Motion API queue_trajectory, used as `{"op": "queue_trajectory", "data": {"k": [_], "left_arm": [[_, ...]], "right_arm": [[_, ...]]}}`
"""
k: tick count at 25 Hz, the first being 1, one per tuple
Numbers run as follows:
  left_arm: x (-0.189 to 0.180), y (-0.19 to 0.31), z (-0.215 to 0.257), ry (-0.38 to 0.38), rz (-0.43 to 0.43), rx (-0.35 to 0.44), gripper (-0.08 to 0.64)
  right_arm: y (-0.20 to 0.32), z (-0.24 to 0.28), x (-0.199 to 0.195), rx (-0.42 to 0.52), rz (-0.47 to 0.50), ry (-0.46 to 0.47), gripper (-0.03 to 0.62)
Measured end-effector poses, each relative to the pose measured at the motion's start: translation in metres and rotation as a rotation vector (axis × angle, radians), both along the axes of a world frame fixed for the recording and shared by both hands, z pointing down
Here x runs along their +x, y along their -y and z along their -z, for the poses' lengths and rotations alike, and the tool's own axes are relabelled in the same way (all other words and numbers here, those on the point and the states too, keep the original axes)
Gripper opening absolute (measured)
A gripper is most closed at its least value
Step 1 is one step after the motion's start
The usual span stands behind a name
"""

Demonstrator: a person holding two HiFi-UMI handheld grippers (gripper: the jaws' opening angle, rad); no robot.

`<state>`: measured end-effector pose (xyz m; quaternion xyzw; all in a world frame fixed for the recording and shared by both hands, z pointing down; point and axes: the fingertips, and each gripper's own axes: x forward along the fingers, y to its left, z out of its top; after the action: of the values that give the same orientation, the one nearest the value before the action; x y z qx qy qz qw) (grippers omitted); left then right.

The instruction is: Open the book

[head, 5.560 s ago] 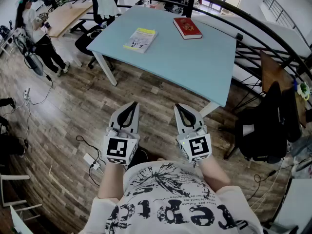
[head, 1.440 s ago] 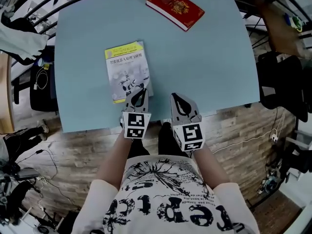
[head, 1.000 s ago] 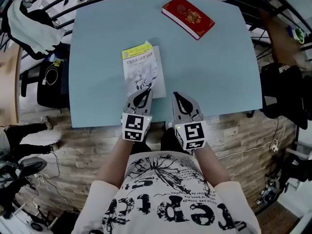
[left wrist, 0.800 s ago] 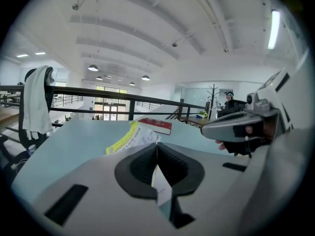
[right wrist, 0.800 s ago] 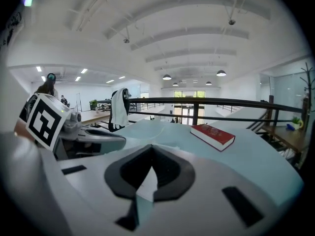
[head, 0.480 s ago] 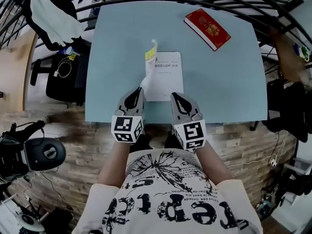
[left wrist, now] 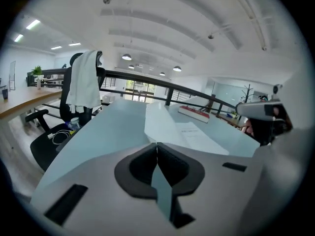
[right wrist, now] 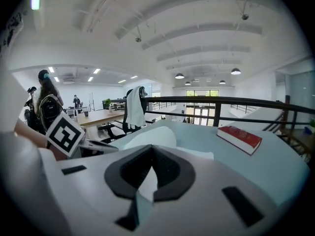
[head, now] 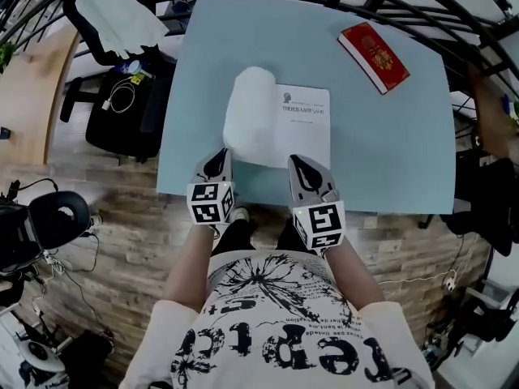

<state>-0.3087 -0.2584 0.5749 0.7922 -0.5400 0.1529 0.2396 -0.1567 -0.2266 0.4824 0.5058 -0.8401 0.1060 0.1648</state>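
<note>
A thin paperback lies on the light-blue table (head: 389,152) near its front edge, showing its white title page (head: 306,128). Its cover (head: 250,113) is lifted and arches over to the left. My left gripper (head: 218,157) is at the cover's lower corner. In the left gripper view its jaws (left wrist: 156,145) meet, and the cover (left wrist: 158,119) rises straight from their tip. My right gripper (head: 301,164) is shut with nothing between its jaws. Its tip hangs over the page's lower edge, and the curled cover (right wrist: 147,137) shows just beyond the tip (right wrist: 151,150).
A red hardback (head: 375,55) lies at the table's far right. A dark office chair with a white garment (head: 113,14) stands off the table's left side. Black railings run behind the table, and cables and gear lie on the wooden floor at the left.
The cover has gone from flat on the book to upright, then curled over to the left. My left gripper moved left with it. The right gripper kept close to the page's lower edge.
</note>
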Motion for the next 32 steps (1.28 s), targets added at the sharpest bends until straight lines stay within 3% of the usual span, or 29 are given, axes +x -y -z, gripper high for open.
{"op": "queue_trajectory", "data": {"k": [9,14,16,21,26,29,32], "left_arm": [[-0.021,-0.007,-0.074,0.052,0.034,-0.269,0.021],[-0.021,-0.012,-0.081,0.009,0.029,-0.330,0.047],[-0.024,-0.011,-0.075,0.002,0.050,-0.308,0.163],[-0.024,-0.007,-0.034,-0.005,0.047,-0.201,0.167],[0.005,0.000,0.025,-0.045,-0.018,-0.072,0.126],[0.024,0.003,0.065,-0.042,-0.039,0.039,0.057],[0.048,0.006,0.106,-0.028,-0.082,0.157,0.032]], "right_arm": [[0.000,-0.026,0.001,-0.053,-0.065,0.010,0.011],[-0.002,-0.033,0.016,-0.073,-0.127,0.008,0.011],[-0.002,-0.029,0.023,-0.062,-0.158,0.004,0.011],[-0.006,-0.011,0.033,-0.031,-0.161,0.017,0.011],[-0.005,0.008,0.043,-0.010,-0.103,0.031,0.011],[-0.003,0.024,0.054,0.029,-0.089,0.038,0.011],[0.003,0.046,0.068,0.083,-0.082,0.068,0.011]]}}
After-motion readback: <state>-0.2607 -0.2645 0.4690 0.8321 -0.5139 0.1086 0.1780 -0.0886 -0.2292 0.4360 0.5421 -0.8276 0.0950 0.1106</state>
